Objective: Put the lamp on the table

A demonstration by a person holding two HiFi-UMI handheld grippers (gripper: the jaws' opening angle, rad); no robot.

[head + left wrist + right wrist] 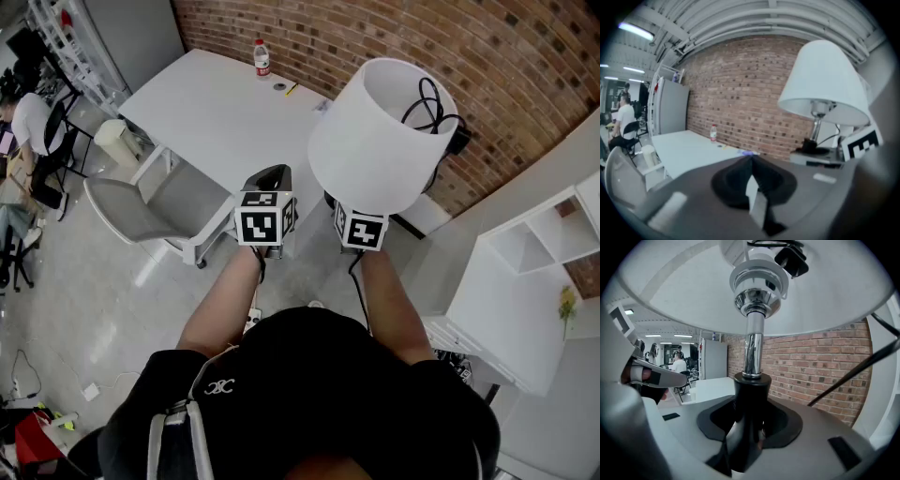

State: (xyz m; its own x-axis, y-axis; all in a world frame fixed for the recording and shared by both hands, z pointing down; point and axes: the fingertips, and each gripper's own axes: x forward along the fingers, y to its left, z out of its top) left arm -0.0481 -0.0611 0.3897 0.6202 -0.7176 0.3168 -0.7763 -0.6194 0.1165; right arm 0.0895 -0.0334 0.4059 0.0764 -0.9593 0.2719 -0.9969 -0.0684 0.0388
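Note:
The lamp has a white cone shade (380, 141) and a chrome stem (752, 343) rising from a black neck. Its black cord (429, 108) is coiled inside the top of the shade. My right gripper (361, 230) is shut on the black neck just below the stem (749, 427) and holds the lamp up in the air, right of the table's near corner. My left gripper (270, 178) is shut with nothing in it (751, 164), level with the right one and left of the lamp (825, 79). The white table (216, 112) lies ahead and to the left.
A water bottle (262, 58) and small items stand at the table's far edge by the brick wall (525, 66). A grey chair (141, 211) stands at the table's left side. White shelves (534, 272) are on the right. A seated person (28, 122) is far left.

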